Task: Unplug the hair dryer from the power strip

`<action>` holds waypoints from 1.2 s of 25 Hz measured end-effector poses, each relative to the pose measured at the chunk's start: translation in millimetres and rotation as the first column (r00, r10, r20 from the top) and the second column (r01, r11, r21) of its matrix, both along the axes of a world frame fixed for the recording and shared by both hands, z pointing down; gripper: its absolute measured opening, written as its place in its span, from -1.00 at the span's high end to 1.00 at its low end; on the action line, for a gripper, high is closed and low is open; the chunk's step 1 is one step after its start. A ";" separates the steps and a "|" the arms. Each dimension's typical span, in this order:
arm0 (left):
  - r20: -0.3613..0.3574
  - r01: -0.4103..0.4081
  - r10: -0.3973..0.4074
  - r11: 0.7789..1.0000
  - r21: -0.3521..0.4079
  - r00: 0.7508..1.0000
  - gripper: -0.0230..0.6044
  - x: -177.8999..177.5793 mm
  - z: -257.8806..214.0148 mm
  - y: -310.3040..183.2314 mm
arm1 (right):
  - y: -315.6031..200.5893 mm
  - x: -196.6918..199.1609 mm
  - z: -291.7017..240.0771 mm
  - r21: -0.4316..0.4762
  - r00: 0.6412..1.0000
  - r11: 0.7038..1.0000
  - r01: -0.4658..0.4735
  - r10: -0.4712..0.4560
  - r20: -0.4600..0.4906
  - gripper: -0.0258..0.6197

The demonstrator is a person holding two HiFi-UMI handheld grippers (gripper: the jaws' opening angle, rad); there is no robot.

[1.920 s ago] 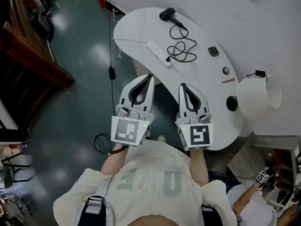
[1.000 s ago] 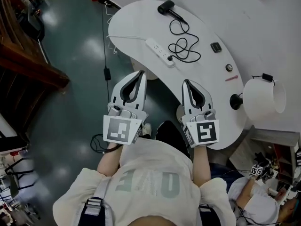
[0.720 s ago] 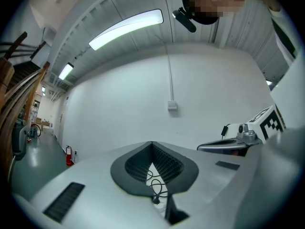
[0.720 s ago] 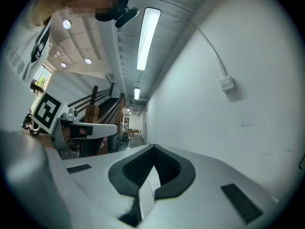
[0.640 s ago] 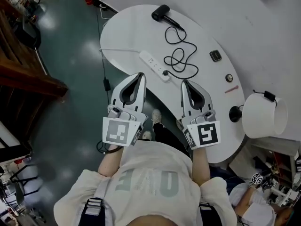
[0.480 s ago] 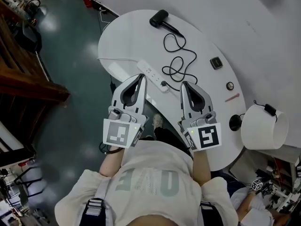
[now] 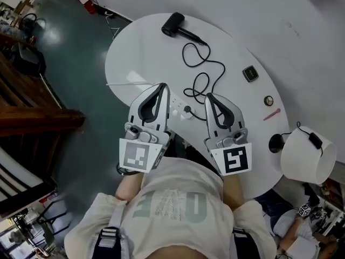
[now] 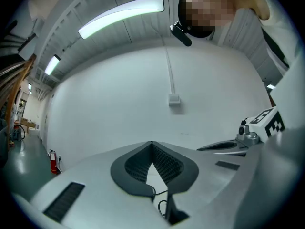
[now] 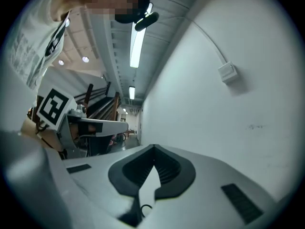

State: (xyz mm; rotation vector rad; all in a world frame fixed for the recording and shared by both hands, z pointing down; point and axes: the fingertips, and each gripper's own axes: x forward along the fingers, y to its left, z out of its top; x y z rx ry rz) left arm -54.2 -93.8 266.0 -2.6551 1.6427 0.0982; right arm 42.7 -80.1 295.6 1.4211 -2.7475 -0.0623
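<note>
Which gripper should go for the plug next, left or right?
Right, probably. The plug sits at the end of the power strip nearest the right gripper; the left gripper is over its other end, suited to bracing. Both are shut; open first.

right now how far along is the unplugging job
Done: nothing; the plug of the hair dryer sits in the power strip. In hand: left gripper and right gripper, both shut and empty, hang at the near edge of the table by the strip. Left: grip the plug, pull it out.
</note>
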 end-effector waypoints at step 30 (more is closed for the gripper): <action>0.474 -0.445 0.797 0.294 -0.846 -0.375 0.04 7.7 298.6 21.1 | 11.3 -8.4 35.5 -0.151 0.984 0.973 -0.176 0.168 -0.063 0.91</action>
